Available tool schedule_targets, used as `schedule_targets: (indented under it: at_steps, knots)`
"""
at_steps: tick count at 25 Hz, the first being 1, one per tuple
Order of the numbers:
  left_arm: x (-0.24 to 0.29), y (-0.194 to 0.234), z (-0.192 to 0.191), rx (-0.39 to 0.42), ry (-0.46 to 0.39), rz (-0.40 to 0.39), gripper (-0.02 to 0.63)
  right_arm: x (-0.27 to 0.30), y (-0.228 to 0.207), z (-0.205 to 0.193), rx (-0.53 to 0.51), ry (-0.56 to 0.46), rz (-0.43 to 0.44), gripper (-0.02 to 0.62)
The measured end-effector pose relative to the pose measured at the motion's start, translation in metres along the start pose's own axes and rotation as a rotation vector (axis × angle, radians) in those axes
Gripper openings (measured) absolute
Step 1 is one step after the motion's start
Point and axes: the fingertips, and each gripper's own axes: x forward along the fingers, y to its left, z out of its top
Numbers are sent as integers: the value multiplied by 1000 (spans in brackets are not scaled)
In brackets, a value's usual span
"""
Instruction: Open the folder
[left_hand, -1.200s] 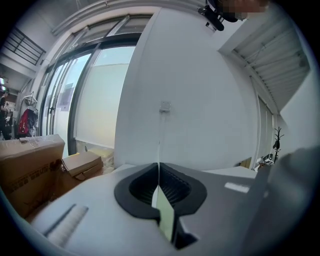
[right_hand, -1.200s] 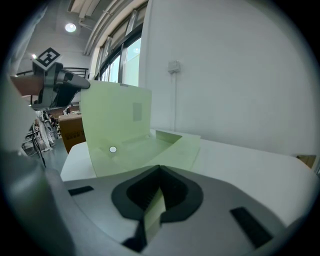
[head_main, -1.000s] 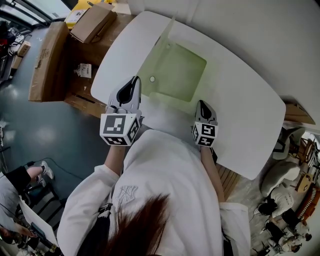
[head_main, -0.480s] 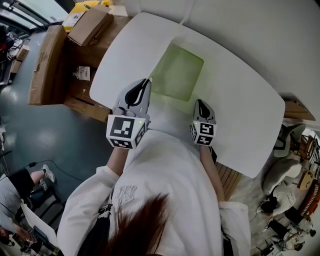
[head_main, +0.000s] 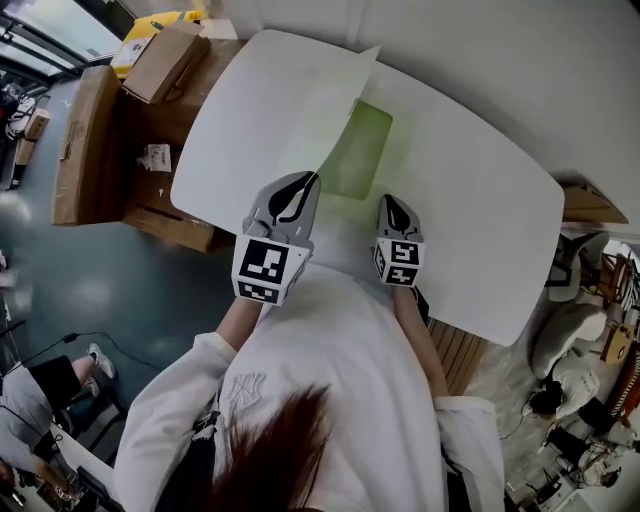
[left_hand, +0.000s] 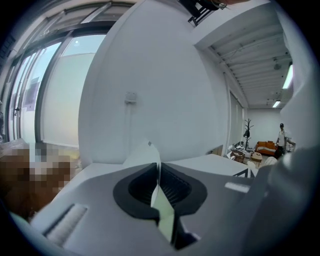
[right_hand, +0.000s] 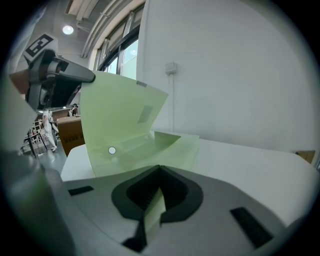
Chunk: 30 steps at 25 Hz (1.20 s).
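Observation:
A pale green translucent folder (head_main: 368, 148) lies on the white table (head_main: 480, 220). Its cover (head_main: 310, 110) stands raised and leans over the folder's left part. My left gripper (head_main: 302, 188) is shut on the cover's near corner, and the thin sheet (left_hand: 164, 212) runs between its jaws in the left gripper view. In the right gripper view the cover (right_hand: 125, 120) rises at the left with a round snap (right_hand: 112, 150) on it, and the left gripper (right_hand: 55, 75) grips it from above. My right gripper (head_main: 392, 210) is shut on the folder's near edge (right_hand: 152, 212) and keeps it on the table.
Cardboard boxes (head_main: 160, 60) and a long carton (head_main: 85, 140) stand on a wooden pallet left of the table. A white wall (right_hand: 225, 75) rises behind the table's far edge. Chairs (head_main: 565, 340) sit on the floor at the right.
My left gripper has moved right with the cover in its jaws. The cover has swung up from lying at the left and now leans over the folder. The right gripper has stayed put.

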Motion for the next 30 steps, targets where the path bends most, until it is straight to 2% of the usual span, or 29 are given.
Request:
schedule_targets:
  at_steps: [5, 8, 14, 21, 30]
  knots:
    - [17, -33, -15, -53, 38, -134, 27, -2, -1, -1, -5, 3, 2, 6]
    - [25, -45, -23, -62, 63, -182, 31, -1, 0, 0, -7, 3, 5, 6]
    - [26, -51, -24, -54, 73, -199, 31, -2, -3, 0, -3, -3, 4, 6]
    - [24, -55, -25, -48, 77, -250, 71, -1, -3, -1, -2, -1, 4, 6]
    - [18, -56, -17, -86, 27, -274, 90, -2, -5, -1, 26, -4, -2, 6]
